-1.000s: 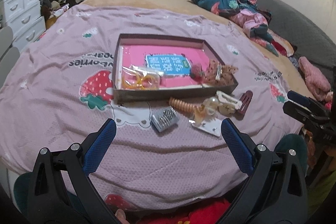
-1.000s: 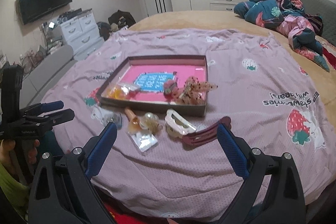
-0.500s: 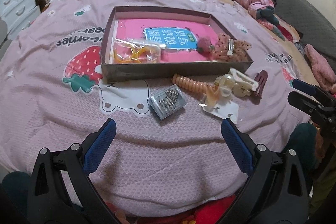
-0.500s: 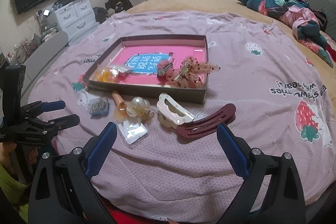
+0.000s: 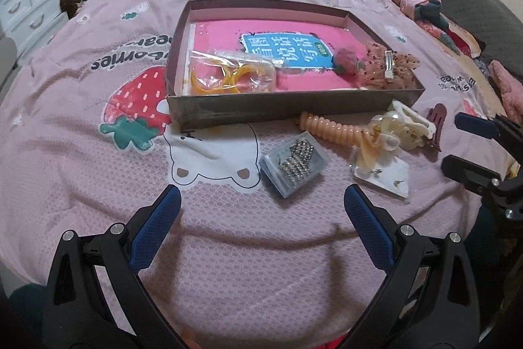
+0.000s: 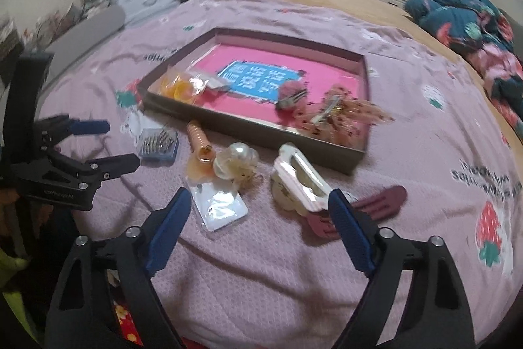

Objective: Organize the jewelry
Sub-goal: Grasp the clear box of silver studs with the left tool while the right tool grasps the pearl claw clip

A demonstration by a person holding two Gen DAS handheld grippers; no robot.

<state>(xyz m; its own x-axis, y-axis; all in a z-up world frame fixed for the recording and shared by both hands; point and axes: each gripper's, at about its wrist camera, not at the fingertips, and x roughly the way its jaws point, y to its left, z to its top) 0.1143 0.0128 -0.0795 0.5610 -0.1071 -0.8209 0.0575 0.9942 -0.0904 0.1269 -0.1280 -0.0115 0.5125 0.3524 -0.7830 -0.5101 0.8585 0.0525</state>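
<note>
Your right claw (image 6: 258, 211) has just been closing a bit, but it is not holding anything; it hangs open over the bed (image 6: 261, 283). Your left claw (image 5: 261, 205) is wide open and empty too. The jewelry lies on the pink blanket along the near edge of the box (image 5: 294, 107): a white clip (image 6: 299, 182), a dark red clip (image 6: 376, 205), a pearl piece (image 6: 235, 162), a little case of studs (image 5: 294, 164). I think the white clip is next. Come down slowly, put one pad on each side, squeeze gently, then lift it over the box wall.
</note>
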